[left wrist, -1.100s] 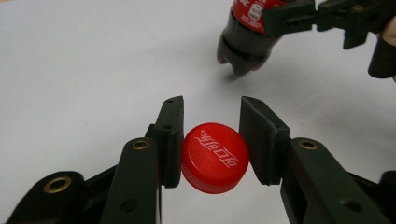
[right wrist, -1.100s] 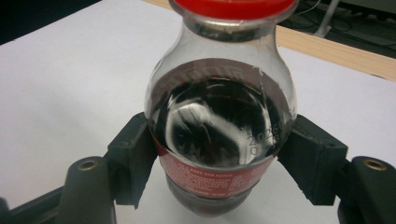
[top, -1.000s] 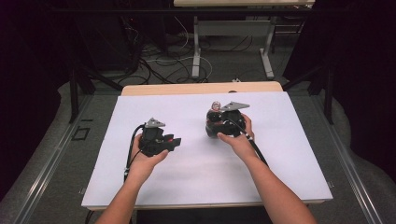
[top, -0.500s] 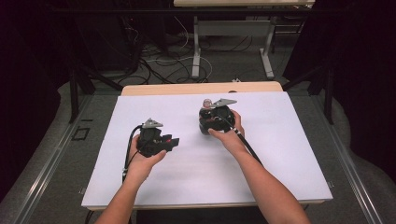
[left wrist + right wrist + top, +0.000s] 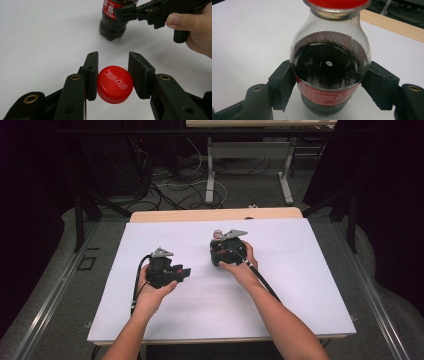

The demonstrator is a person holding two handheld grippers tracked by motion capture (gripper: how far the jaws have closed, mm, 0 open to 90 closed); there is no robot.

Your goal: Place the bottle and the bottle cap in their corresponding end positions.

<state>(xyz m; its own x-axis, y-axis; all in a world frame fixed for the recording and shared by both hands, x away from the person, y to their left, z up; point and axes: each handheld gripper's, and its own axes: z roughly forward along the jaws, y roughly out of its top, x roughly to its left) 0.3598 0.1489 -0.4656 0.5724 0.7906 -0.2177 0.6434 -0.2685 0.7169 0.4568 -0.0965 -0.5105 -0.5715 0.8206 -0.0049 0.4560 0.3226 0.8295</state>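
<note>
My left gripper [image 5: 186,271] sits left of centre on the white table [image 5: 300,280], shut on a red bottle cap [image 5: 114,84] whose printed top faces the camera between the pads. My right gripper [image 5: 220,251] is just to its right and a little farther away, shut on a small cola bottle [image 5: 329,65] with dark liquid and a red label. The bottle [image 5: 110,20] stands upright on the table, gripped around its middle. A red ring shows at its neck [image 5: 337,3]; its mouth is cut off by the frame. The two grippers are about a hand's width apart.
A white sheet covers the table, with a strip of bare wood [image 5: 215,214] along the far edge. Beyond it are cables and metal table legs [image 5: 210,175] on the floor. White surface lies on all sides of the grippers.
The right gripper has carried the bottle leftward, closer to the left gripper. The left gripper with the cap has barely moved.
</note>
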